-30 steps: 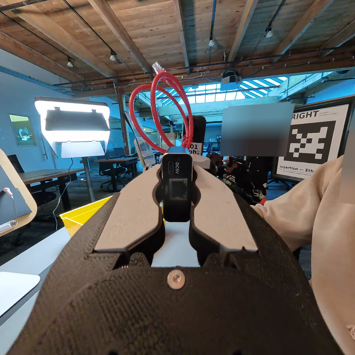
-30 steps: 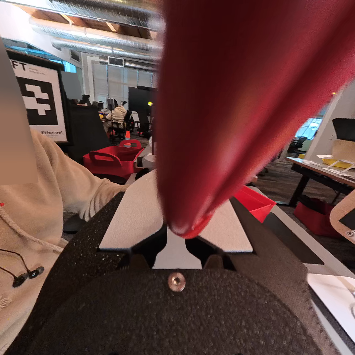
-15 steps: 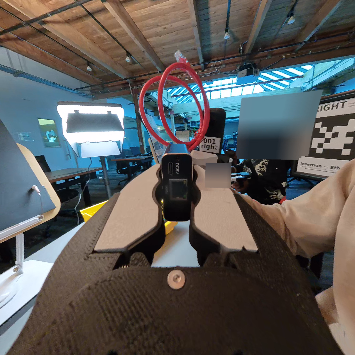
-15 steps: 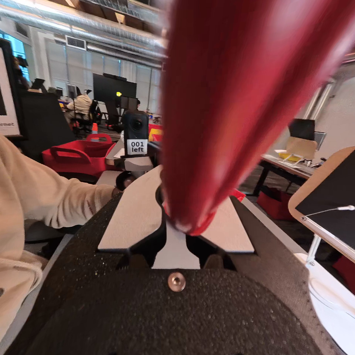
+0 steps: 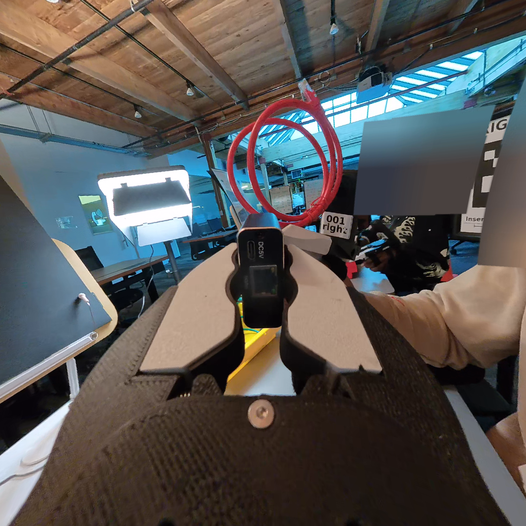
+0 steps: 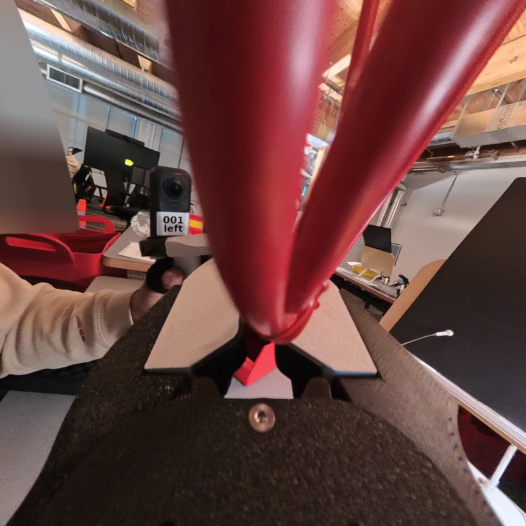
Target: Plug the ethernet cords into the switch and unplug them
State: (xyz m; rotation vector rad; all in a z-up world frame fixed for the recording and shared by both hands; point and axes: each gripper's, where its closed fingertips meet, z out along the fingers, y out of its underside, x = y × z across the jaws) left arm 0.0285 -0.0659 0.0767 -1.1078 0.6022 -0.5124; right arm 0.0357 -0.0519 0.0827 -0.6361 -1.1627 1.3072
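The left hand-held gripper (image 5: 261,284) is pinching the black switch (image 5: 261,273) upright, while the right hand-held gripper (image 6: 263,330) is apparently clamping the coiled red ethernet cord (image 5: 284,165), needing its plug squared to the port.

Coiled red cord (image 6: 242,170) looms against the right tongs (image 6: 260,327), blocking the way ahead.

The switch (image 5: 261,273) stood upright between the jaws of the left gripper (image 5: 262,287), its port end facing the camera. Behind it, farther off and slightly right, the coiled cord (image 5: 287,165) rose above the right gripper (image 6: 263,330), which held it at the bundled base. A bin (image 5: 256,338) lay on the tabletop (image 5: 256,378) below the switch. A board (image 5: 42,284) stood at the left.
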